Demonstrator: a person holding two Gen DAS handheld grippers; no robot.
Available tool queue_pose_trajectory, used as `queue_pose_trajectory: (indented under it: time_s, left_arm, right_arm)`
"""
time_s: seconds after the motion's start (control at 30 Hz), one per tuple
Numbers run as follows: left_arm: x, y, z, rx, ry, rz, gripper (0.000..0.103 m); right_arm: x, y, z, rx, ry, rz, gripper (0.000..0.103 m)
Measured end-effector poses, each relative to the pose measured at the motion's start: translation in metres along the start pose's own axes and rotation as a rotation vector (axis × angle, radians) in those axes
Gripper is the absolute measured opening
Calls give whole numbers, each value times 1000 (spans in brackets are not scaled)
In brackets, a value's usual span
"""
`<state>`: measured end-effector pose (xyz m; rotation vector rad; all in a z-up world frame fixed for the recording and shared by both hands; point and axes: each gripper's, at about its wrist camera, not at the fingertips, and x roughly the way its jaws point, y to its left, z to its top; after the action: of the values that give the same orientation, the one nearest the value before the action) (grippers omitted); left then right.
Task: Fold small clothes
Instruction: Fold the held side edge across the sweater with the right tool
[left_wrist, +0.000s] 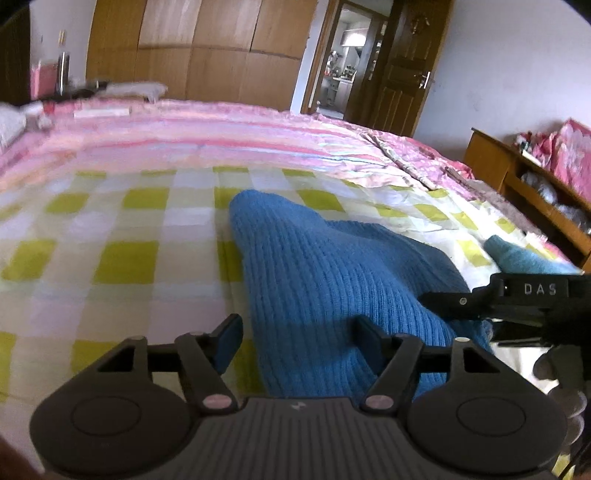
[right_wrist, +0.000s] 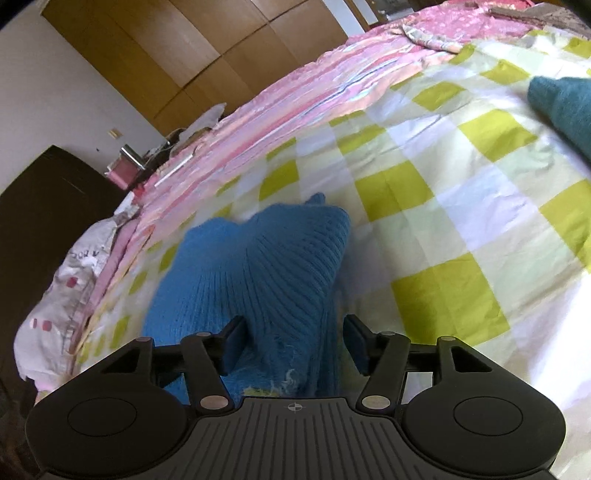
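Blue ribbed knit (left_wrist: 332, 273) lies lengthwise on the checked sheet (left_wrist: 110, 229), pointing away toward the wardrobe. Left gripper (left_wrist: 299, 343) and right gripper (right_wrist: 291, 341) both gape wide around it.

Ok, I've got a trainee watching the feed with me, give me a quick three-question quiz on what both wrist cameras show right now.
1. True or false: the blue knit garment lies on a plain white sheet.
2. Multiple choice: how do the jaws of the left tool stand? A) shut tight on nothing, B) open, with blue knit between the fingers, C) out of view.
3. Short answer: what second piece of clothing lies off to the side on the checked sheet?

Key
1. False: the sheet is checked in green and white.
2. B. The right tool stands open the same way.
3. A darker teal knit piece, apart from the blue one.
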<state>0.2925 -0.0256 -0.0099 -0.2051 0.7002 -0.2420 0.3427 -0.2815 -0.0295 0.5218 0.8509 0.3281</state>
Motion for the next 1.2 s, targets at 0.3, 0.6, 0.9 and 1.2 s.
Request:
queue_pose_trajectory:
  time_s: [0.3, 0.6, 0.9, 1.2]
  left_arm:
    - [-2, 0, -4, -25, 29, -47, 59]
    - [-54, 3, -32, -23, 56, -74, 54]
    - [-89, -3, -55, 30, 52, -34, 54]
    - [-84, -15, -21, 99, -75, 54, 54]
  right_arm:
    - [5, 2, -3, 43, 28, 52, 41]
    - [-24, 15, -32, 14, 86, 79, 33]
    - [-65, 26, -67, -69, 72, 3, 37]
    - [-93, 64, -54, -256, -114, -72, 33]
